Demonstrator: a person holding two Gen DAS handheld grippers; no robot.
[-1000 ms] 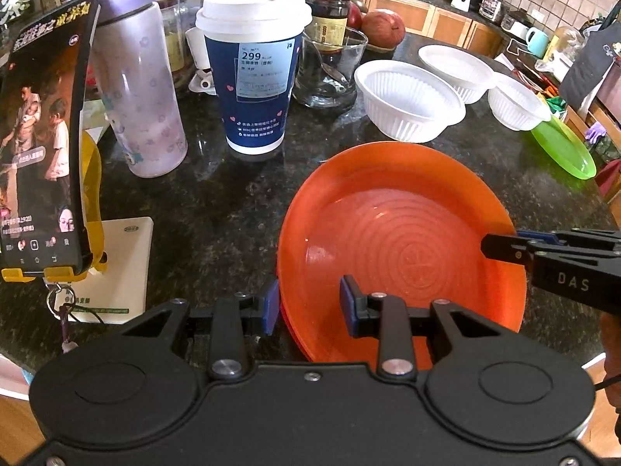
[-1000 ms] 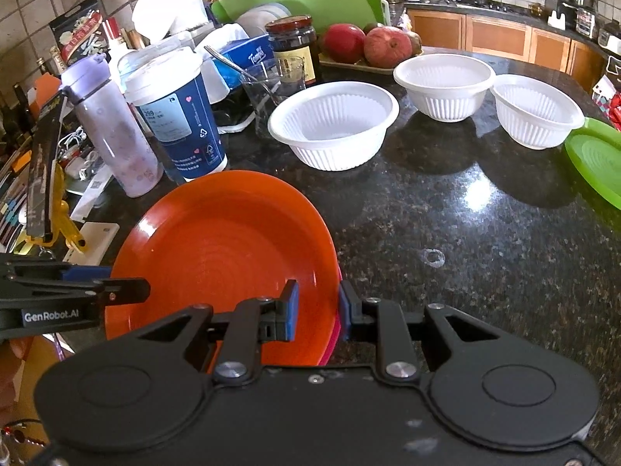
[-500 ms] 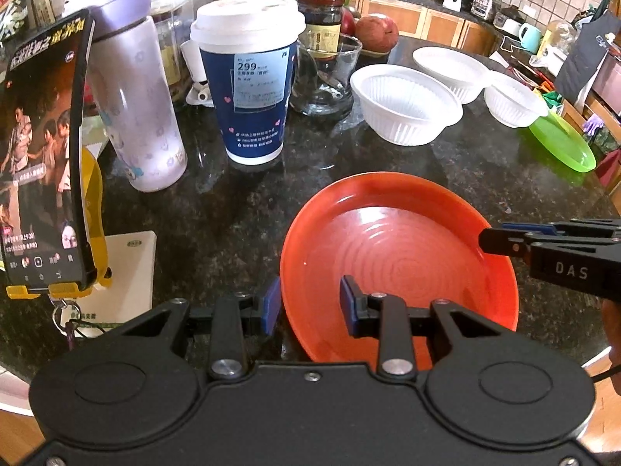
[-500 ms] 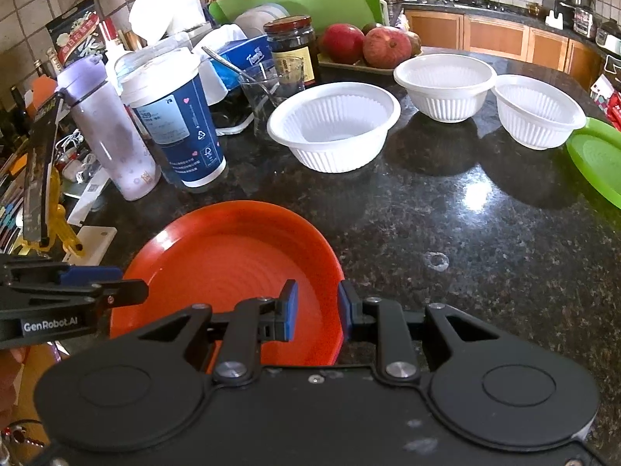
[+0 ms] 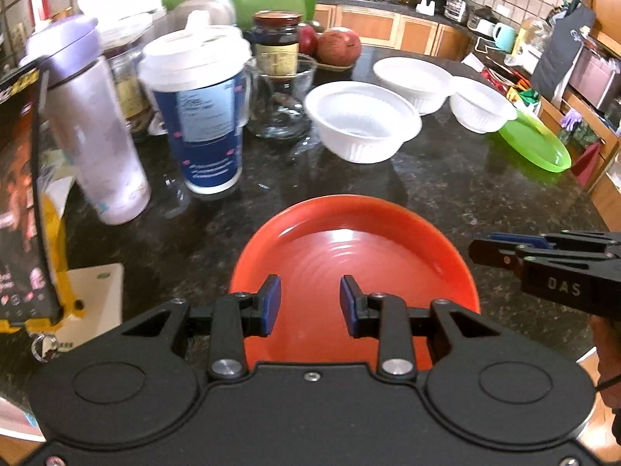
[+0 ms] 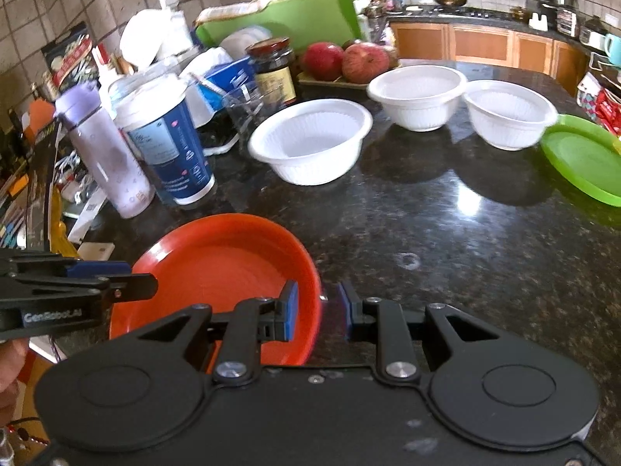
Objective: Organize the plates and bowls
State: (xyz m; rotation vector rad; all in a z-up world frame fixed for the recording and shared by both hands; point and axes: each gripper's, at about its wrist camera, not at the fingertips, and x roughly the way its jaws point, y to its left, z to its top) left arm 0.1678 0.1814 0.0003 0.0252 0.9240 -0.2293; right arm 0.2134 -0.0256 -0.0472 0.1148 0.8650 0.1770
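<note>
An orange plate lies flat on the dark granite counter at its near edge; it also shows in the right wrist view. My left gripper is open, hovering over the plate's near left part, touching nothing. My right gripper is open, its jaws straddling the plate's right rim without pinching it. Three white bowls stand in a row further back. A green plate lies at the far right.
A blue paper cup, a lilac bottle, a glass cup and a dark jar crowd the back left. A phone on a yellow stand is at the left edge. Apples sit behind the bowls.
The orange plate came down from a tilted hold to lie flat at the counter's near edge. Both grippers opened and let go; the left shifted over the plate.
</note>
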